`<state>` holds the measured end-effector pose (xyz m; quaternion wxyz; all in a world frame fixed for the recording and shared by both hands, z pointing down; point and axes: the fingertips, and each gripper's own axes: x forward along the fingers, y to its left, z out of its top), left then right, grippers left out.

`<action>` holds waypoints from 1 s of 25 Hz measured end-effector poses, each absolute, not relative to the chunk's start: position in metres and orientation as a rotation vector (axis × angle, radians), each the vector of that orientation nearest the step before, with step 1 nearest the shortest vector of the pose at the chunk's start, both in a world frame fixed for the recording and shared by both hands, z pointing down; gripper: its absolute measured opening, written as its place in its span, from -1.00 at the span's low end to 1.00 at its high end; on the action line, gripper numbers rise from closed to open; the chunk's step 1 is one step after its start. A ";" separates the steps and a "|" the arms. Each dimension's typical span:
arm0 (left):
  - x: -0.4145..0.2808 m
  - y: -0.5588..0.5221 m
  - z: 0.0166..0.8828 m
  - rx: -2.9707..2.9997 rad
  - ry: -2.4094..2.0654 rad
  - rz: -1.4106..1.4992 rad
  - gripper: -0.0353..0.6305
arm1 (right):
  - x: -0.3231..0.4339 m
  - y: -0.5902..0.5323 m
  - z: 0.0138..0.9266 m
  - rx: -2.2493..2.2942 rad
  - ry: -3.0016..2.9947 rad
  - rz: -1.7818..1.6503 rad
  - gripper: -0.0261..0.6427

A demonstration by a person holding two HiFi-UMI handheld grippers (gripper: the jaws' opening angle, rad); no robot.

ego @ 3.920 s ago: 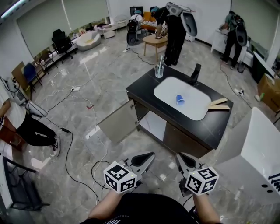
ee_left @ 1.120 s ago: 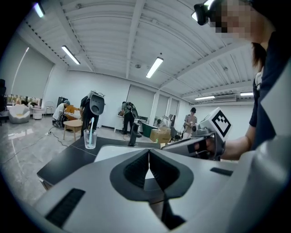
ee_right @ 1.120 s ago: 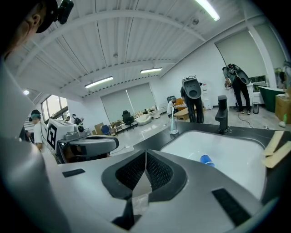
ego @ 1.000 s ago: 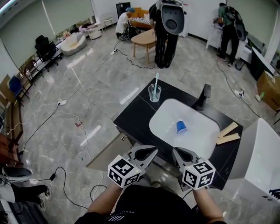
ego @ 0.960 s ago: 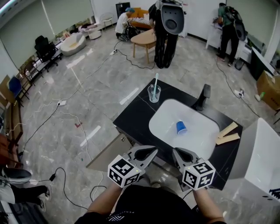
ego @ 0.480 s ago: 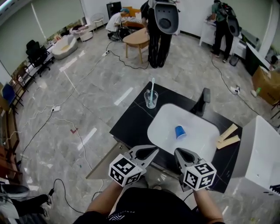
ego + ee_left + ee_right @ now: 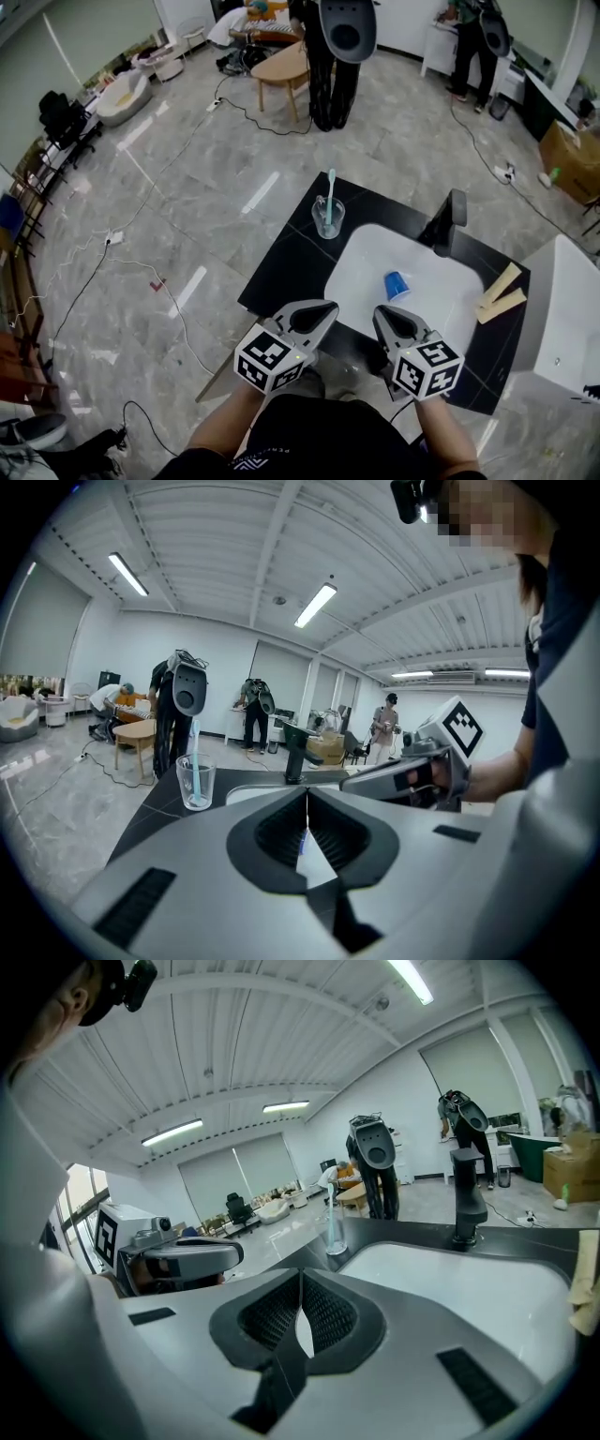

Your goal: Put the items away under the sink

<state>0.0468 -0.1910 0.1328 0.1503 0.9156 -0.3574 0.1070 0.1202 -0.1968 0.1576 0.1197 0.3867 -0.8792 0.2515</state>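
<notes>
Head view shows nothing put away yet, as far as we can judge. The blue cup lies on its side in the white sink. The glass holding a toothbrush stands upright on the black counter, just beside the basin's far left corner. Two wooden pieces lie on the counter at the basin's right. The left gripper and the right gripper hover side by side over the counter's near edge, apart from every item. Each gripper view shows its jaws pressed together with nothing between them. A panel at lower left, which we take for the cabinet door, appears swung open. We assess the task as at its start: every item is yet to be picked up and stowed below.
</notes>
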 end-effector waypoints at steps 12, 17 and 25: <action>0.018 -0.252 0.150 2.601 -1.005 0.276 -0.87 | 0.093 -0.249 0.168 1.184 -2.523 0.775 -0.81; 0.003 -0.275 0.159 2.593 -1.002 0.290 -0.87 | 0.087 -0.271 0.168 1.223 -2.519 0.798 -0.81; -0.007 -0.308 0.175 2.594 -0.962 0.298 -0.86 | 0.068 -0.297 0.178 1.252 -2.487 0.806 -0.81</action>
